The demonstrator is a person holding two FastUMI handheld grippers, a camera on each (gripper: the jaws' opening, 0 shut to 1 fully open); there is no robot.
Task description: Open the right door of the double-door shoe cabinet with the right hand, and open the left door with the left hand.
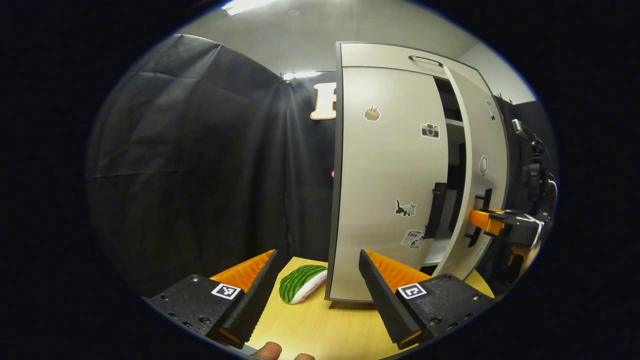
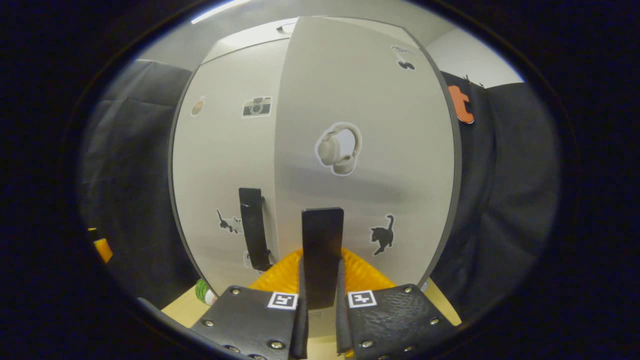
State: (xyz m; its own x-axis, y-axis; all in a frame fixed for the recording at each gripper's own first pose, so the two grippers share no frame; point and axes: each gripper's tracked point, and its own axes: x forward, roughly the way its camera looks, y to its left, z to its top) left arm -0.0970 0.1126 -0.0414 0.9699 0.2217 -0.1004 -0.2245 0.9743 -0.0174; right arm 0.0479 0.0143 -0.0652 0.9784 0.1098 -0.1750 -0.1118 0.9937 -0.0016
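The pale grey double-door shoe cabinet [image 1: 390, 190] stands on the light wooden tabletop [image 1: 320, 325], against the black cloth booth wall [image 1: 200, 165].

The right gripper [image 2: 322, 280] is clamped on the black vertical bar handle of the right door [image 2: 322, 250], both fingers pressing its sides. In the left gripper view the same gripper [image 1: 487, 221] sits at that handle, and the right door [image 1: 480, 165] is swung partly out, with dark shelves visible in the gap.

The left gripper [image 1: 317, 272] has its fingers spread wide and holds nothing. It hangs well short of the left door [image 1: 390, 175], which looks closed. Its target, the black bar handle on the left door [image 1: 434, 210], is on the door's inner edge, near mid-height.

Handling, by my read:
- The doors are rigid flat panels on side hinges, so they should swing light with little resistance.
- The handles are stiff, narrow bars standing off the panel. Pinch across the bar and pull along the arc rather than straight out.
- The smooth bar may slip if gripped at the tip, so take it mid-length.
- The cabinet looks light enough to drag or tip on the table if yanked.

A green-striped watermelon-slice toy [image 1: 301, 282] lies on the table just beside the cabinet's left corner. It may sit in the left door's sweep.
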